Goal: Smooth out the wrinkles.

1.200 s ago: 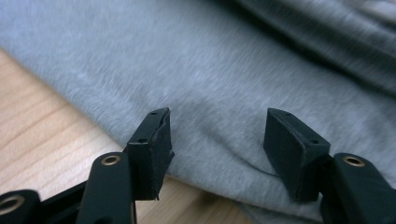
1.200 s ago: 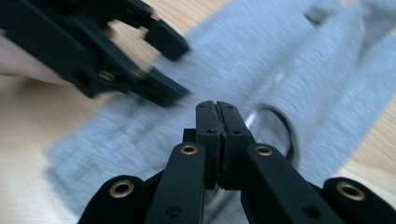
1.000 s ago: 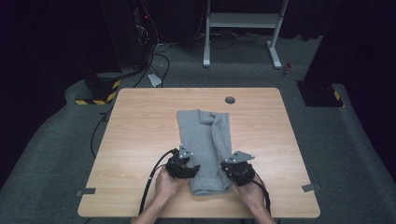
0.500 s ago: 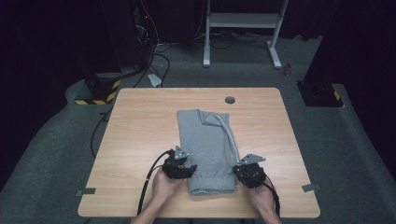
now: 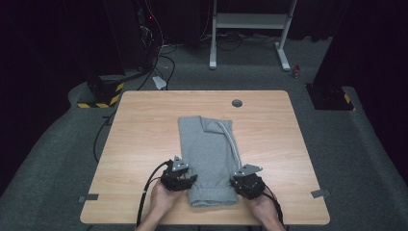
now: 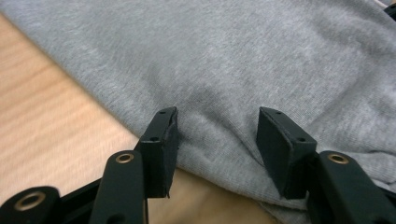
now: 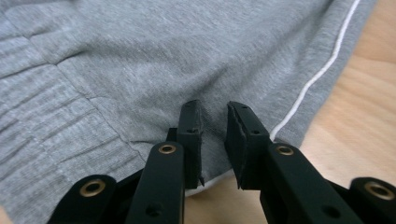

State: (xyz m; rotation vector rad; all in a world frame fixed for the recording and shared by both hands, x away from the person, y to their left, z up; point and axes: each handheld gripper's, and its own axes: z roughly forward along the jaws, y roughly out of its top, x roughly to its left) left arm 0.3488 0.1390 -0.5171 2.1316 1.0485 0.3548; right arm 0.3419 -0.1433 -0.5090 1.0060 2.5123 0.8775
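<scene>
Mid-fold on grey pants [image 5: 209,161], lower centre of frame. L gripper [image 6: 217,133] spread, closing over the edge; R gripper [image 7: 215,121] just opening, narrow gap, pinching nothing. Next: regrip hem w/ both.

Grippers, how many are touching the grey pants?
2. The left gripper sits at the left edge of the grey pants, and the right gripper at their right edge, both near the person's end of the table.

Folded grey sweatpants [image 5: 209,159] lie mid-counter [image 5: 144,125], toward near edge. Left gripper [image 5: 178,177] at their left, right gripper [image 5: 247,184] at their right.
</scene>
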